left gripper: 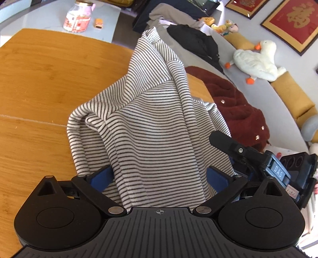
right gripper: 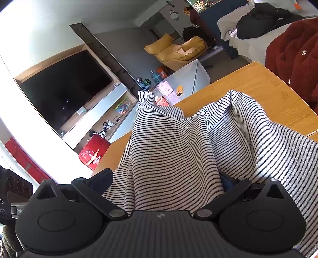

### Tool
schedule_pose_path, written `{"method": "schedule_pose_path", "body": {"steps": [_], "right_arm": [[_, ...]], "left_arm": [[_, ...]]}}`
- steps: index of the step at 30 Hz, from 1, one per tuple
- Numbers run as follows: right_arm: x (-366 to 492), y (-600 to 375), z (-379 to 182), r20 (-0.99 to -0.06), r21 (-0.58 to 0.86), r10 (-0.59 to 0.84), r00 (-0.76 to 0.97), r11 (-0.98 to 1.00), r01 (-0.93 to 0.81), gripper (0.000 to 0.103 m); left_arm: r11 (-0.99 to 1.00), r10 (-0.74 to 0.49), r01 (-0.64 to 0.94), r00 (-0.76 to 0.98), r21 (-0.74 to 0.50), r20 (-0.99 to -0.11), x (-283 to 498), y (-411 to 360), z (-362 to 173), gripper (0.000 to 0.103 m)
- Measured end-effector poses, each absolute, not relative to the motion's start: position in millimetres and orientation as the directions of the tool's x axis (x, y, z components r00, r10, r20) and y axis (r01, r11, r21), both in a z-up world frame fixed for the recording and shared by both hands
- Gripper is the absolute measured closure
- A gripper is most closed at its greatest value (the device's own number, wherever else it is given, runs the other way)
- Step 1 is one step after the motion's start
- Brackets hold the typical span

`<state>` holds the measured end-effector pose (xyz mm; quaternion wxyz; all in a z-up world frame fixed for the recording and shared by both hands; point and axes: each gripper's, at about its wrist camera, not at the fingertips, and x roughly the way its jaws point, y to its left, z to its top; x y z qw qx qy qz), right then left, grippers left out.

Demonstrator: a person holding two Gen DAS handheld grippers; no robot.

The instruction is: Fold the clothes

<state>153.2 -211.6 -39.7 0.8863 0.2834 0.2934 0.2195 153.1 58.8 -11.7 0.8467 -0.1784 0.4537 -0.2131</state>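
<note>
A black-and-white striped garment (left gripper: 151, 119) is raised off the wooden table (left gripper: 39, 79) and drapes back over my left gripper (left gripper: 159, 174). Its blue finger pads (left gripper: 101, 177) stand wide apart, with cloth filling the gap and hiding the tips. The right wrist view has the same striped garment (right gripper: 173, 154) lying over my right gripper (right gripper: 165, 178). There too the fingers (right gripper: 103, 178) are spread wide under the fabric. The right gripper's black body (left gripper: 276, 168) sits close beside the left one. Part of the garment trails onto the table (right gripper: 258, 89).
A red-brown fleece jacket (left gripper: 238, 111) lies at the table's right edge against a grey sofa (left gripper: 268, 95). The sofa holds a black garment (left gripper: 194, 41) and a goose plush (left gripper: 256, 59). A jar (left gripper: 78, 16) stands on a grey surface beyond. A TV (right gripper: 65, 89) fills the wall.
</note>
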Motion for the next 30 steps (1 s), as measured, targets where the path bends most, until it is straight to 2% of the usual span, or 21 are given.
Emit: {"method": "schedule_pose_path", "body": {"steps": [1, 3, 4, 9, 11, 17, 23, 25, 28, 29, 30], "right_arm": [[153.4, -211.7, -39.4, -0.395, 0.631, 0.555, 0.732, 0.743, -0.223, 0.0], [153.9, -211.7, -38.9, -0.393, 0.632, 0.555, 0.733, 0.742, -0.223, 0.0], [154.1, -211.7, -38.6, -0.393, 0.633, 0.555, 0.733, 0.742, -0.223, 0.0], [155.0, -211.0, -37.7, -0.395, 0.63, 0.554, 0.733, 0.744, -0.222, 0.0], [155.3, -209.9, -37.5, -0.401, 0.625, 0.551, 0.732, 0.749, -0.221, 0.0], [155.2, -199.0, -33.4, -0.443, 0.573, 0.539, 0.716, 0.785, -0.236, 0.0], [153.8, -175.5, -24.7, -0.524, 0.454, 0.521, 0.674, 0.84, -0.297, 0.0], [152.3, -165.4, -21.9, -0.554, 0.399, 0.505, 0.662, 0.859, -0.321, 0.0], [147.5, -144.1, -18.2, -0.606, 0.281, 0.458, 0.65, 0.888, -0.363, 0.0], [145.8, -137.0, -17.0, -0.622, 0.241, 0.441, 0.647, 0.894, -0.377, 0.0], [145.1, -131.8, -16.2, -0.634, 0.211, 0.425, 0.646, 0.899, -0.384, 0.0]], "left_arm": [[0.855, -0.511, 0.21, 0.503, -0.474, -0.697, 153.6, 53.1, -10.3, 0.007], [0.861, -0.502, 0.221, 0.503, -0.457, -0.703, 154.5, 49.1, -8.4, 0.033], [0.865, -0.497, 0.223, 0.504, -0.45, -0.706, 154.5, 48.7, -7.9, 0.037], [0.87, -0.49, 0.244, 0.522, -0.428, -0.698, 151.9, 50.4, -4.9, 0.074], [0.867, -0.496, 0.254, 0.53, -0.429, -0.688, 152.0, 57.7, -2.3, 0.084], [0.866, -0.496, 0.286, 0.588, -0.409, -0.639, 167.0, 88.1, 26.6, 0.09], [0.924, -0.359, 0.186, 0.717, -0.332, -0.597, 199.2, 150.6, 62.8, 0.092], [0.901, -0.401, 0.177, 0.689, -0.396, -0.604, 211.0, 168.8, 58.6, 0.092], [0.883, -0.44, 0.178, 0.635, -0.434, -0.635, 220.9, 182.8, 49.2, 0.091], [0.888, -0.437, 0.182, 0.621, -0.423, -0.651, 221.2, 183.2, 46.7, 0.088], [0.891, -0.439, 0.198, 0.612, -0.409, -0.658, 219.4, 182.5, 46.0, 0.081]]}}
